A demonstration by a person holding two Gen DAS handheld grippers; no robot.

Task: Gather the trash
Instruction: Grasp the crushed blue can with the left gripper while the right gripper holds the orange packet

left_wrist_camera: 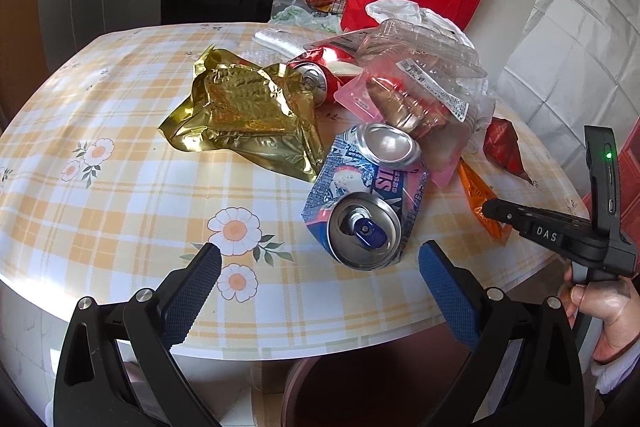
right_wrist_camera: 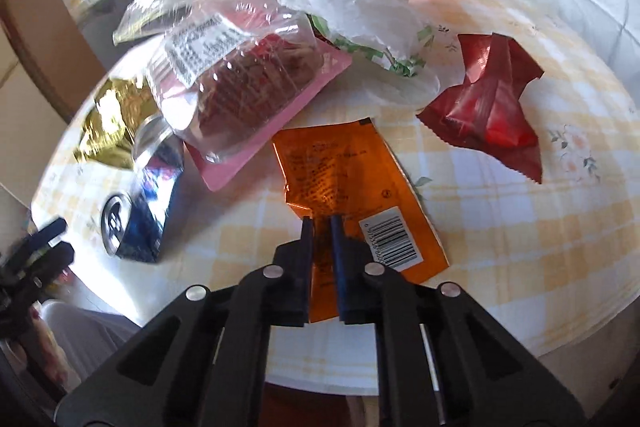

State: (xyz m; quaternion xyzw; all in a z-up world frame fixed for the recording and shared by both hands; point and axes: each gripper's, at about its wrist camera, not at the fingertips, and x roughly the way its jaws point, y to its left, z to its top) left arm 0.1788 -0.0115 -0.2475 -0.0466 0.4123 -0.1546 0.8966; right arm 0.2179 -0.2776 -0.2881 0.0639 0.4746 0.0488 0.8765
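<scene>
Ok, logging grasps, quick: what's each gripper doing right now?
Left gripper: open, holding nothing.
Right gripper: closed on the orange wrapper.

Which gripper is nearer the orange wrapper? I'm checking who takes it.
Right. The right gripper is shut on the orange wrapper; the left gripper hangs open by the crushed can.

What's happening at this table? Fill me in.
A person with a gripper in each hand is clearing trash off a checked table. The right gripper is shut on an orange wrapper near the table's edge. The left gripper hangs open before a crushed blue can, holding nothing. A gold foil bag, a red wrapper and a clear plastic container remain.
</scene>
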